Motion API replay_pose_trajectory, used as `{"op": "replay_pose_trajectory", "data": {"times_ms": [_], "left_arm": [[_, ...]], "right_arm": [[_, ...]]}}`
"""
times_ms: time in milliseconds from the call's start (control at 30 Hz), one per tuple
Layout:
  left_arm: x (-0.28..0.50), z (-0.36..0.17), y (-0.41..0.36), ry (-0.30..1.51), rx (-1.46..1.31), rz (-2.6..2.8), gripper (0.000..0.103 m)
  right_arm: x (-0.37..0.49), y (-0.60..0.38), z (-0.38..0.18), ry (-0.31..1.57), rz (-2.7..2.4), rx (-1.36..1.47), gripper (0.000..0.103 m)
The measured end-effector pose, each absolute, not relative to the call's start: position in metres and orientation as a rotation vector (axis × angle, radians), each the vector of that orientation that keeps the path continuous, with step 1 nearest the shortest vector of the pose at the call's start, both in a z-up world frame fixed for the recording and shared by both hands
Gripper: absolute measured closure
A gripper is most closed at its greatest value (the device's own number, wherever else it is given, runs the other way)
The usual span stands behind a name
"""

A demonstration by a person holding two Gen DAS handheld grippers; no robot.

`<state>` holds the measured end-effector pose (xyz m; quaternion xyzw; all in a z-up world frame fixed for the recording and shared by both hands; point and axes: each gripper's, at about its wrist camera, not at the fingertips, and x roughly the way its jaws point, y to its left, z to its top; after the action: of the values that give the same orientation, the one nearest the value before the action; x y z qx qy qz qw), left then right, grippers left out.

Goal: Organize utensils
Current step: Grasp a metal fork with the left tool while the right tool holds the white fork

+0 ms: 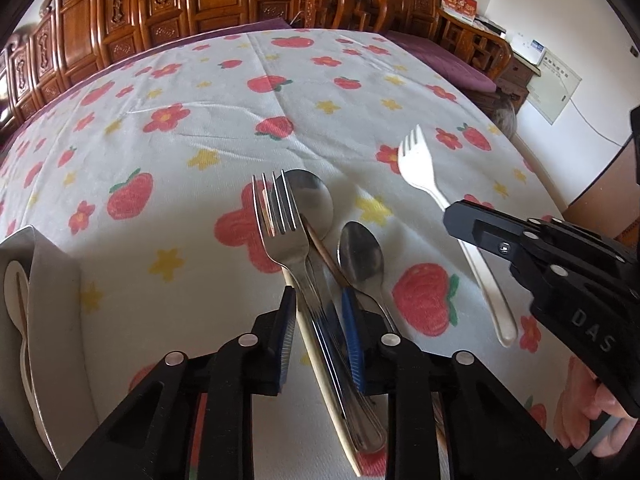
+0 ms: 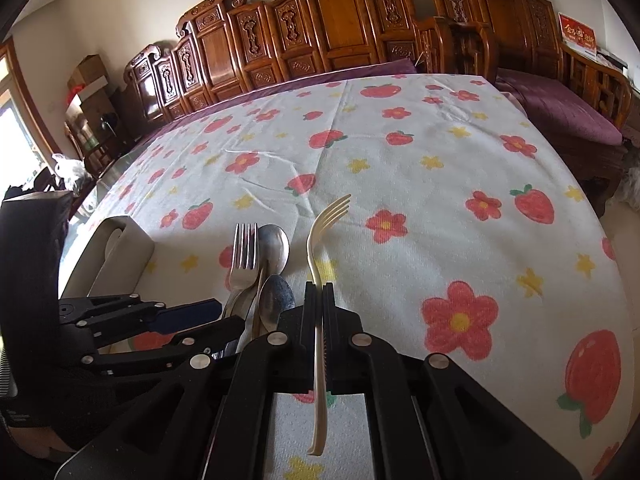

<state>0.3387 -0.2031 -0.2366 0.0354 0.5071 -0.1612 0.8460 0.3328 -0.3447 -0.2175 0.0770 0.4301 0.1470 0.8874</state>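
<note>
Left wrist view: left gripper (image 1: 320, 316), jaws drawn in around a bundle of handles — steel fork (image 1: 282, 220), large spoon (image 1: 312, 200), small spoon (image 1: 360, 256) and a pale stick-like handle (image 1: 320, 368). Whether the pads press on the bundle cannot be told. Fork head lies partly over the large spoon's bowl; small spoon sits just to their right. All heads point away from the camera.

Right gripper (image 2: 319, 300): fingers pressed together on the stem of the cream plastic fork (image 2: 320, 240), tines forward and curling up, handle end trailing back between the jaws.

Surface: white tablecloth (image 1: 200, 100) printed with red strawberries, red flowers and yellow stars, creased in places.

Room: carved wooden panels (image 2: 340, 12) along the far side, a purple cushion (image 2: 560, 112) on a wooden bench to the right.

Left view only: white organizer tray (image 1: 48, 280) at the left edge with a pale utensil inside, wall papers at upper right, a hand (image 1: 592, 412) under the right gripper.

Right view only: stacked boxes (image 2: 88, 80) and a bright window at far left, and the grip on the plastic fork seen from directly behind.
</note>
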Motion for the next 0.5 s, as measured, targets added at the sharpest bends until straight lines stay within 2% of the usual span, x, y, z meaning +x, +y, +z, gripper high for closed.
{"op": "replay_pose_trajectory", "data": {"times_ms": [200, 500], "left_arm": [[0.343, -0.238, -0.199, 1.079, 0.061, -0.323, 0.091], [0.345, -0.238, -0.191, 1.079, 0.06, -0.297, 0.096]], "right_arm": [[0.333, -0.345, -0.217, 0.894, 0.311, 0.171, 0.099], [0.334, -0.342, -0.217, 0.894, 0.316, 0.167, 0.099]]}}
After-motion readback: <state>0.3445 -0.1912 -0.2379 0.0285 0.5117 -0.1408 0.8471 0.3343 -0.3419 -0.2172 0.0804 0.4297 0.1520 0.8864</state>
